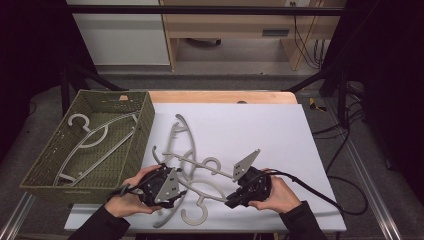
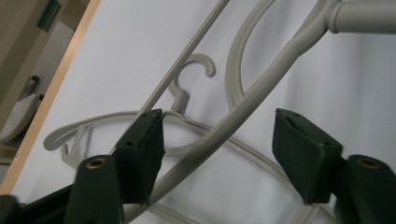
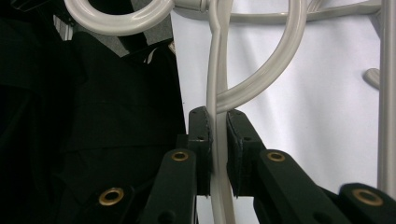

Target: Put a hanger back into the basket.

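Hangers (image 1: 192,170) lie tangled at lower centre of the high view on the white table (image 1: 280,130), more in the green basket (image 1: 142,125) at left; my left gripper (image 1: 161,186) and right gripper (image 1: 245,187) are both among them. Left gripper view: jaws apart, one hanger's arm (image 2: 243,105) between them, unpinched. Right gripper view: jaws clamped on a thin bar (image 3: 217,154). I judge them light, stiff, slick plastic, prone to snagging; I'd grip the arm mid-length.

Even overhead light brightens the white-covered desk (image 1: 260,130), while the room's edges sink into darkness. Pale grey plastic hangers (image 2: 224,135) cast soft, faint shadows. Both gripper views look slightly soft, with nearby black claw parts blurred.
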